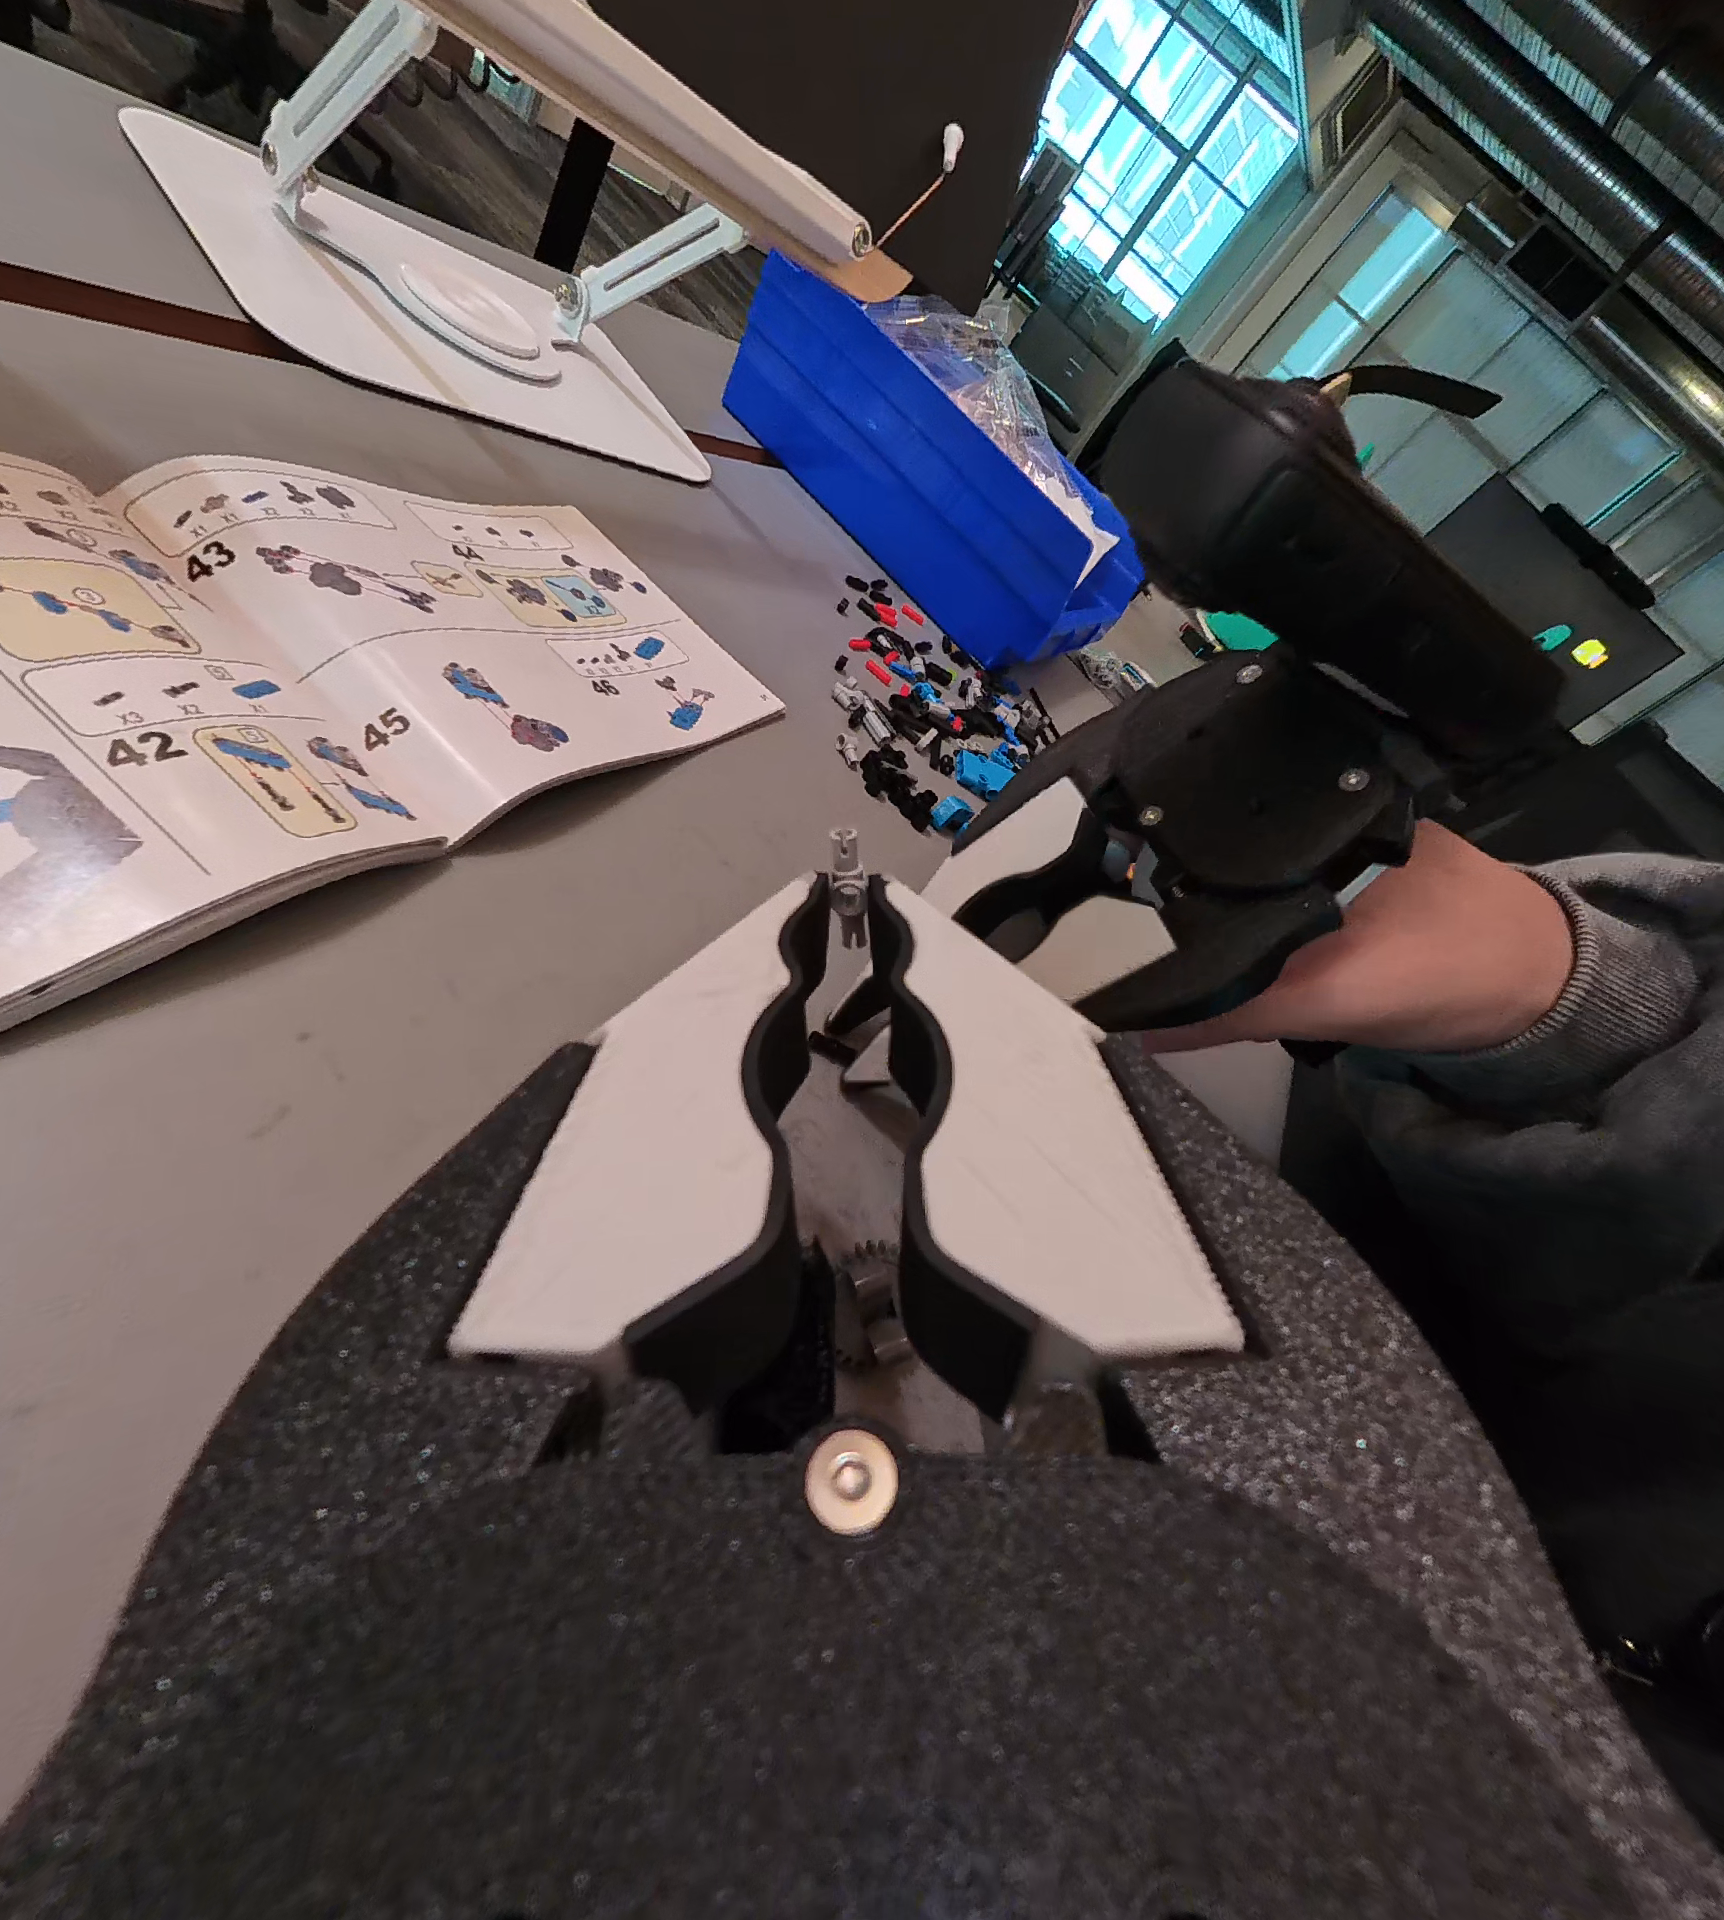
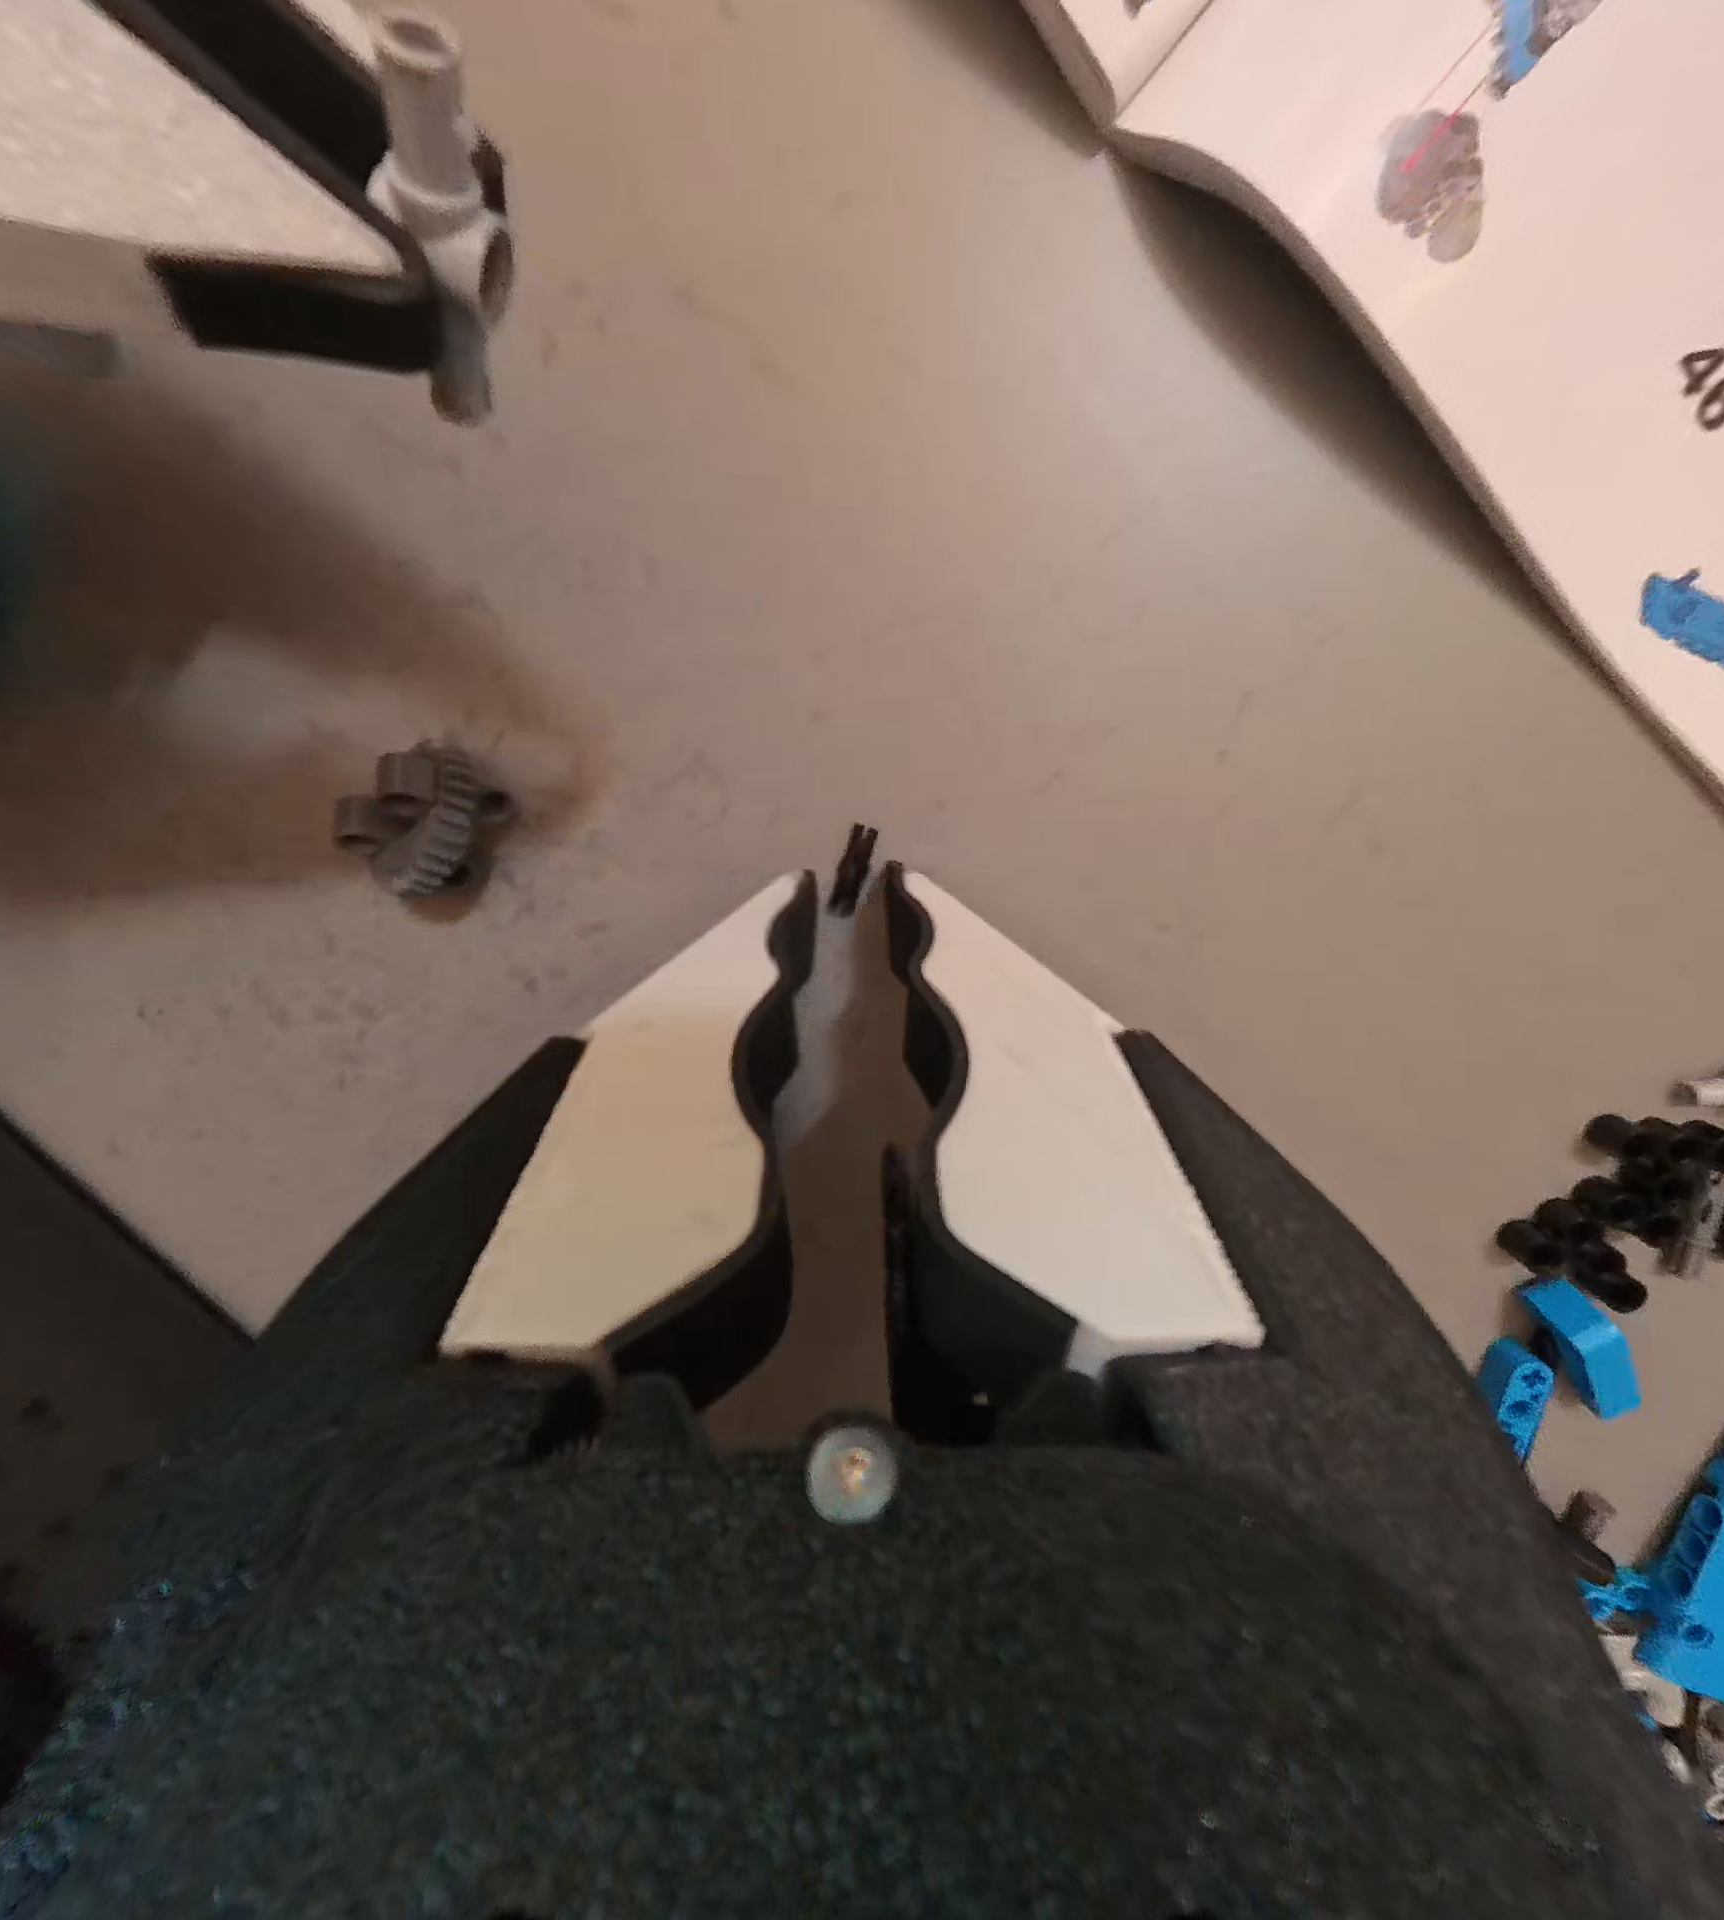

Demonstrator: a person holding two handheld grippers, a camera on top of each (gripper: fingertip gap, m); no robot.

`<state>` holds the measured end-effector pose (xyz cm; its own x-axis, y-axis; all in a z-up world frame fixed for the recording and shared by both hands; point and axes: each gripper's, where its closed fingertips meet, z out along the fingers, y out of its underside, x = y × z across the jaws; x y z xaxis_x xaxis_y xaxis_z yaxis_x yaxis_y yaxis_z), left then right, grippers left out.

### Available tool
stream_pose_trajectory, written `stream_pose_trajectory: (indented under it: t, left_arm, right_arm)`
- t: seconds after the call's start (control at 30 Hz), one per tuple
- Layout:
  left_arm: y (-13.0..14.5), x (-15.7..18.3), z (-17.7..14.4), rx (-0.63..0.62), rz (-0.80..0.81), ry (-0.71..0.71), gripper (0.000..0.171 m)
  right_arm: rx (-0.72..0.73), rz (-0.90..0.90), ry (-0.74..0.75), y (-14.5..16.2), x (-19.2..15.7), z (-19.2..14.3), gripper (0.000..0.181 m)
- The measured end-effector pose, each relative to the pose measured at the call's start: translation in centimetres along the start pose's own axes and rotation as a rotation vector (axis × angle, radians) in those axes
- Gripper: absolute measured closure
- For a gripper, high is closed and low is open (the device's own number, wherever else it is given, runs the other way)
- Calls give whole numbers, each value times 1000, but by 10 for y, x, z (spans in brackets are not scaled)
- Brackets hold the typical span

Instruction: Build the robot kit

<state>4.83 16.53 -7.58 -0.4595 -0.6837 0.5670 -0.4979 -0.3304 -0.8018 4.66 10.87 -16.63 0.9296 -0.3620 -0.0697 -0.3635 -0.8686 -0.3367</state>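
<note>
A: The left gripper [image 1: 847, 883] pinches a light grey connector piece [image 1: 845, 878] right at its fingertips, held above the grey surface [image 1: 214, 1195]. The right gripper [image 2: 853, 883] nips a tiny black pin [image 2: 856, 860] the same way, only by its end.

B: Both holds look shallow. I'd judge that a slight twist or a bump between the two grippers could flick either part out, and the pin would be hard to find among the loose pile of pieces [image 1: 925, 717] near the blue bin [image 1: 920, 457].

A: A dark grey gear assembly [image 2: 418, 821] lies on the surface beneath, apart from both grippers. The open instruction booklet [image 1: 266, 665] is to the side.

B: How deep the pin sits between the pads is unclear. The right wrist view is blurred, and the connector's lower end is hidden between the left gripper's fingers.
</note>
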Motion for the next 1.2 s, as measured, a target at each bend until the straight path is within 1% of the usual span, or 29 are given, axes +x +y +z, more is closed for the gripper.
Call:
stream_pose_trajectory:
  t: [0.03, 0.1, 0.17, 0.2, 0.23, 0.27, 0.33, 0.4, 0.43, 0.5, 0.6, 0.73, 0.83, 0.93, 1.07, 1.2]
  left_arm:
    - [1, 0, 0, -3, 1, -1, 165]
    - [2, -1, 1, -12, 0, -5, 165]
    - [5, -3, 2, -25, -2, -16, 165]
    - [6, -4, 3, -32, -3, -23, 165]
    - [7, -6, 3, -39, -4, -30, 165]
    - [9, -7, 4, -47, -4, -38, 165]
    - [12, -8, 5, -61, -4, -43, 165]
    - [12, -5, 6, -62, -2, -28, 165]
    - [11, -2, 6, -56, 3, -19, 165]
    - [10, 4, 7, -48, 17, 0, 165]
    - [11, 5, 8, -53, 36, -6, 165]
    - [12, 11, 9, -54, 49, 10, 165]
    - [15, 7, 11, -67, 79, -32, 165]
    - [14, 7, 11, -59, 43, -20, 165]
    - [13, 9, 12, -49, 65, -31, 165]
    - [10, 11, 12, -26, 51, -24, 165]
  right_arm:
    - [3, -6, 15, 0, 2, 0, 173]
    - [13, -23, 8, -1, 3, 1, 176]
    - [38, -31, -23, -1, 4, 0, 177]
    - [74, -18, -53, -4, 2, -1, 177]
    - [139, 2, -110, -10, -3, -5, 177]
    - [232, 8, -190, -21, -13, -14, 177]
    - [420, 92, -296, -41, -19, -36, 177]
    - [592, 150, -455, -57, -30, -59, 177]
    - [628, 181, -485, -59, -30, -63, 177]
    - [648, 158, -512, -57, -35, -63, 177]
    - [679, 142, -479, -57, -36, -61, 177]
    - [701, 142, -486, -59, -40, -59, 177]
    - [708, 155, -470, -59, -38, -54, 177]
    - [739, 219, -540, -61, -39, -56, 177]
    - [777, 308, -636, -62, -39, -59, 177]
    - [798, 416, -750, -63, -39, -63, 177]
